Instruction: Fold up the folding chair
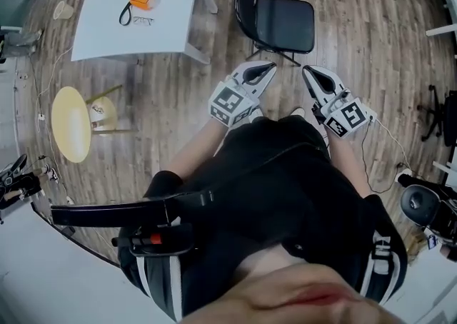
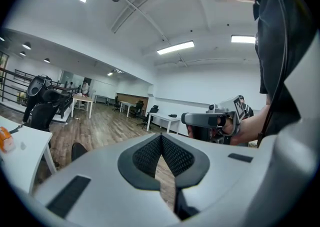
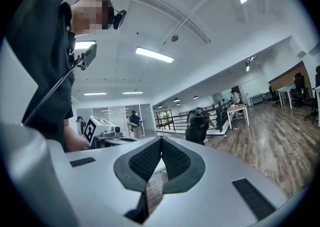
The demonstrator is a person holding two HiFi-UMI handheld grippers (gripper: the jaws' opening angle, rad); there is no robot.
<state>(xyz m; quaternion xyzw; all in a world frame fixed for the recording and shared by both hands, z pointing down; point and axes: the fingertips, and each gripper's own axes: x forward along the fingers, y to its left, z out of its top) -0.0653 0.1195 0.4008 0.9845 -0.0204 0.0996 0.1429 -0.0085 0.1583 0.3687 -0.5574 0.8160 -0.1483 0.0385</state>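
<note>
- The approach is the step in hand: the folding chair (image 1: 282, 23) stands unfolded on the wooden floor (image 1: 371, 37), near both claws but not touched.
- The left claw (image 1: 265, 69) and the right claw (image 1: 308, 73) are both closed and empty.
- Next, I judge, a claw must open to take the seat edge or the backrest.
- The white bench (image 1: 136, 8) stands near the chair's left, and the floor on its right is free.
</note>
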